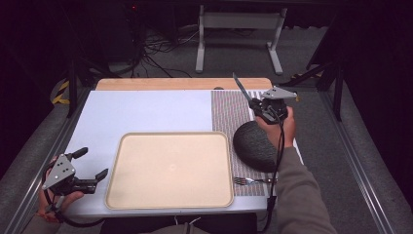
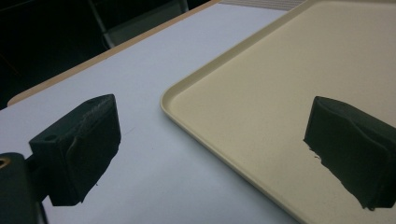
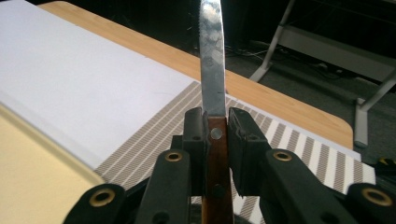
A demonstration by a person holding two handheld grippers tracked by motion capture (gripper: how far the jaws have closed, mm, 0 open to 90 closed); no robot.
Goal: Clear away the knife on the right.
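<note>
While we look down from the high view, the biggest thing we see is the table, with a pale top and a wooden strip along its far edge. On its near half lies the beige tray, flat and with nothing on it. To the right of the tray there is a striped placemat, which reaches from the far side of the table to the near edge. On this placemat rests a dark bowl, turned upside down, just beside the right rim of the tray.

The right gripper is above the far part of the placemat, behind the bowl, and the right hand holds it there. Its jaws are pressed on the knife: in the right gripper view we see the two black pads squeezing the brown wooden handle from both sides, and the steel blade stands out beyond them. The knife is off the table, its tip pointing to the far left.

The left gripper hovers at the near left corner, just beside the tray's left rim. Its jaws stand wide apart with nothing between them.

A fork lies on the near end of the placemat, in front of the bowl.
</note>
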